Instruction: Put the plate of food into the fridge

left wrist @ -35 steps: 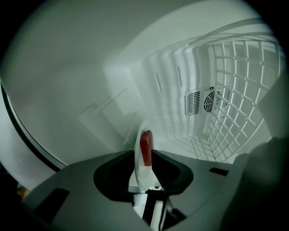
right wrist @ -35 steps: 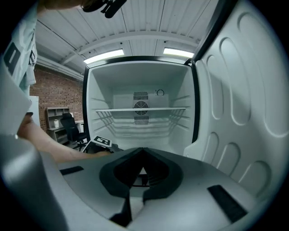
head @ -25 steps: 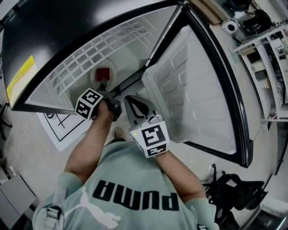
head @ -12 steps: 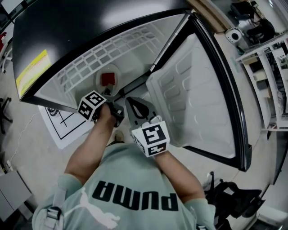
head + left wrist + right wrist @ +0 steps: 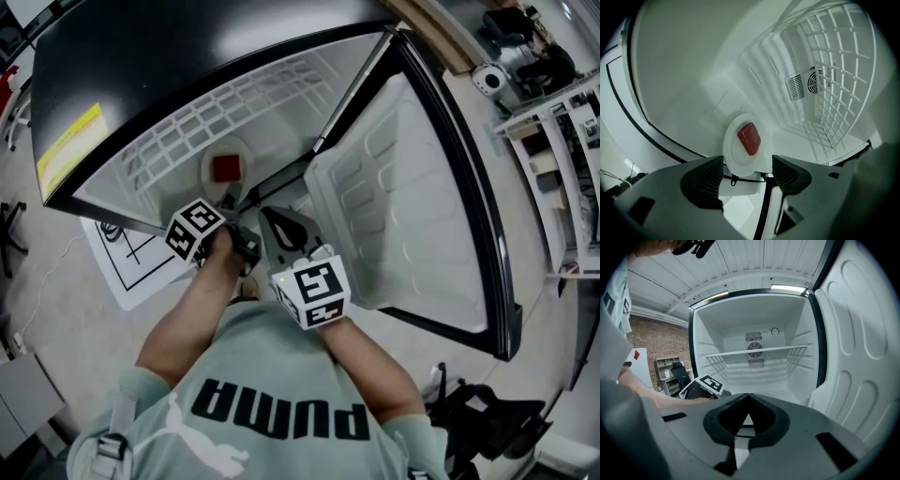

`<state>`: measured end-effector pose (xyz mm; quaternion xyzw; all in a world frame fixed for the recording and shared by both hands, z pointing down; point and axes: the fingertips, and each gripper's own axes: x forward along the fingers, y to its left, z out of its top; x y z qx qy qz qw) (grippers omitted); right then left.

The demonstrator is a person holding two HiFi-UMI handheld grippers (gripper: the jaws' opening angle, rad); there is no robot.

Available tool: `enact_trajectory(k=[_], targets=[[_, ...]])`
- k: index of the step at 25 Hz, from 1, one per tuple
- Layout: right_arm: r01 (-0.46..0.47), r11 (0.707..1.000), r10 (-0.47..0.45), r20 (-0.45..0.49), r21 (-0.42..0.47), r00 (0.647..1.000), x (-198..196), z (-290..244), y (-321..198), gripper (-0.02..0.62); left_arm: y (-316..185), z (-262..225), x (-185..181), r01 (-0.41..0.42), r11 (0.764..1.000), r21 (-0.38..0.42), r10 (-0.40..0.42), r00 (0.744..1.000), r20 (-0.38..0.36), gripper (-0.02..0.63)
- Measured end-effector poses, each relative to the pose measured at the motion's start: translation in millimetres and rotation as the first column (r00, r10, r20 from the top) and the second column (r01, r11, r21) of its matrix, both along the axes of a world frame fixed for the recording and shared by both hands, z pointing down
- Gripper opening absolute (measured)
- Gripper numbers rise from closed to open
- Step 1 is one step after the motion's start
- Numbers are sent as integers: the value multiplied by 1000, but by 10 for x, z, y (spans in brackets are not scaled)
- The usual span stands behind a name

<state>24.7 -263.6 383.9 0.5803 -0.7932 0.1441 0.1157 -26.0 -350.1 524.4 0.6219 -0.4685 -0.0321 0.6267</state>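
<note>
A white plate (image 5: pixel 732 152) with a red piece of food (image 5: pixel 748 138) rests on the floor of the open fridge. In the head view, the plate (image 5: pixel 208 174) sits just past the fridge's front sill. My left gripper (image 5: pixel 747 165) is at the plate's near rim and its jaws are opening. The rim lies between the pads, which do not press on it. The same gripper (image 5: pixel 229 201) hangs at the sill in the head view. My right gripper (image 5: pixel 270 214) hovers beside it, shut and empty. In the right gripper view, that gripper (image 5: pixel 748 395) points into the fridge.
A white wire shelf (image 5: pixel 216 112) spans the fridge above the plate. The door (image 5: pixel 412 206) stands wide open at the right. A fan vent (image 5: pixel 755 350) sits on the back wall. A marked white sheet (image 5: pixel 131 267) lies on the floor at the left.
The left gripper's jaws have spread apart and let go of the plate, and the gripper has drawn back a little. The plate stays on the fridge floor. The right gripper barely moved.
</note>
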Motion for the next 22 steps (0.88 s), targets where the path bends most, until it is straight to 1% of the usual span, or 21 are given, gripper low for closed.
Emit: enact_trajectory(k=[3, 5, 7, 9, 10, 12, 14, 16, 18, 20, 22], targets=[[-2, 1000, 2, 2, -2, 1000, 11, 6, -4, 5, 63, 2, 25, -24, 999, 23, 24, 1000, 3, 311], [-10, 1000, 10, 3, -2, 1000, 26, 13, -6, 3, 105, 3, 42, -57, 997, 54, 56, 998, 19, 310], [-22, 1000, 22, 4, -1, 1000, 51, 25, -10, 5, 133, -3, 62, -100, 989, 106, 95, 994, 53, 310], [-34, 999, 34, 4, 4, 999, 78, 45, -18, 5, 158, 23, 75, -151, 976, 154, 134, 984, 115, 296], [-38, 999, 38, 5, 3, 999, 80, 57, -21, 5, 172, 55, 66, -175, 970, 169, 149, 977, 153, 271], [-43, 999, 43, 8, -1, 999, 75, 84, -22, 5, 193, 130, 28, -211, 960, 186, 168, 960, 222, 189], [-48, 999, 48, 6, -1, 999, 79, 102, -24, 3, 194, 177, 10, -242, 949, 203, 181, 944, 276, 126], [-54, 999, 54, 6, -5, 999, 80, 116, -24, 5, 179, 183, 14, -265, 938, 224, 190, 932, 309, 124], [-56, 998, 56, 6, -10, 998, 71, 130, -27, 3, 155, 174, 18, -278, 932, 235, 192, 924, 332, 124], [-60, 998, 60, 6, -17, 998, 66, 148, -24, 5, 129, 164, 26, -282, 931, 234, 192, 919, 344, 124], [-65, 998, 65, 5, -22, 998, 64, 161, -23, 4, 92, 167, 41, -273, 936, 223, 190, 923, 334, 124]])
